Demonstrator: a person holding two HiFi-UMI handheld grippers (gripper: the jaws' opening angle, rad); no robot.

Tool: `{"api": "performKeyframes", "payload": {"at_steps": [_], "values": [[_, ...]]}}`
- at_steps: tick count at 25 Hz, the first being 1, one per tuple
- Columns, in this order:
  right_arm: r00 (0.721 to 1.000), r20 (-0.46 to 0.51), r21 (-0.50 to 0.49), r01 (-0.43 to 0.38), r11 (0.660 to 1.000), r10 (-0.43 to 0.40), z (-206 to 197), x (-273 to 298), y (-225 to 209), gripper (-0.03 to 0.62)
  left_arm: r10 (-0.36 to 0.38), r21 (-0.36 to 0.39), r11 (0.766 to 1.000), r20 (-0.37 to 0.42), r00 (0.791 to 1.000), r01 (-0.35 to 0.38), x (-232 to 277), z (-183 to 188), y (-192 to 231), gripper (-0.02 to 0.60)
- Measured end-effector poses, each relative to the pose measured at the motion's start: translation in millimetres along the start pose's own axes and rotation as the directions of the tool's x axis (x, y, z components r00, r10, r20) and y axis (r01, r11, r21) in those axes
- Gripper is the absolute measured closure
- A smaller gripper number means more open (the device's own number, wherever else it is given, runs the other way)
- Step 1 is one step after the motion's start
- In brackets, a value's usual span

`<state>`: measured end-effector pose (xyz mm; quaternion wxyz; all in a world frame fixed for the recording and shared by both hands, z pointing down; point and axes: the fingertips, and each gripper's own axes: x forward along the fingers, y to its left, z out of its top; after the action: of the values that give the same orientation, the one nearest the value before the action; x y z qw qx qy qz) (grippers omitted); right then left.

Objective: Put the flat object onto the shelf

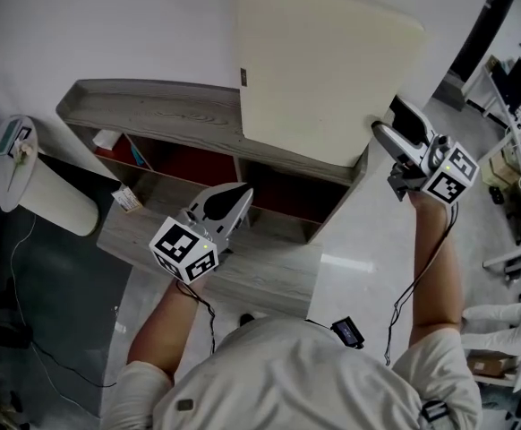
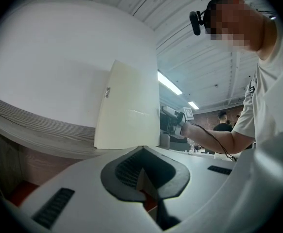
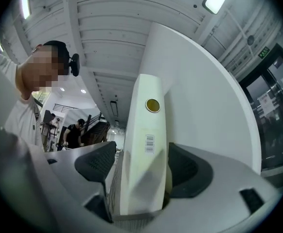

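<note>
A cream flat board [image 1: 323,70] stands upright on the top of the grey wooden shelf [image 1: 153,115] and leans on the white wall. My right gripper [image 1: 386,119] is at the board's lower right corner. In the right gripper view the board's edge [image 3: 149,144] runs between the jaws of the right gripper [image 3: 141,148]; the left pad [image 3: 98,161] stands clear of it, so the gripper is open. My left gripper [image 1: 241,193] hovers in front of the shelf's lower compartments, shut on nothing, its tips [image 2: 142,149] pointing level towards the board [image 2: 129,110].
The shelf has red-backed compartments [image 1: 189,164] holding small items [image 1: 108,140]. A white round stand [image 1: 28,182] is at the left. A black device [image 1: 348,331] lies on the floor by the person. Desks [image 1: 511,88] stand at the far right.
</note>
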<state>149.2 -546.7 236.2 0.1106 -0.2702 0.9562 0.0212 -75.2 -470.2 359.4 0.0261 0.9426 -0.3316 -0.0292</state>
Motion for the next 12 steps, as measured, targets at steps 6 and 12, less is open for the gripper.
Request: {"api": "performKeyframes", "payload": {"at_steps": [6, 12], "values": [[0.993, -0.027, -0.041, 0.112, 0.993, -0.113, -7.6, -28.8, 23.9, 0.273, -0.027, 0.008, 1.000, 0.000, 1.000, 0.027, -18.8, -0.9, -16.1, 0.566], [0.967, -0.086, -0.103, 0.231, 0.968, -0.240, -33.2, -48.0, 60.7, 0.275, -0.048, 0.021, 0.999, -0.004, 0.999, 0.048, -41.2, -0.8, -33.8, 0.567]]}}
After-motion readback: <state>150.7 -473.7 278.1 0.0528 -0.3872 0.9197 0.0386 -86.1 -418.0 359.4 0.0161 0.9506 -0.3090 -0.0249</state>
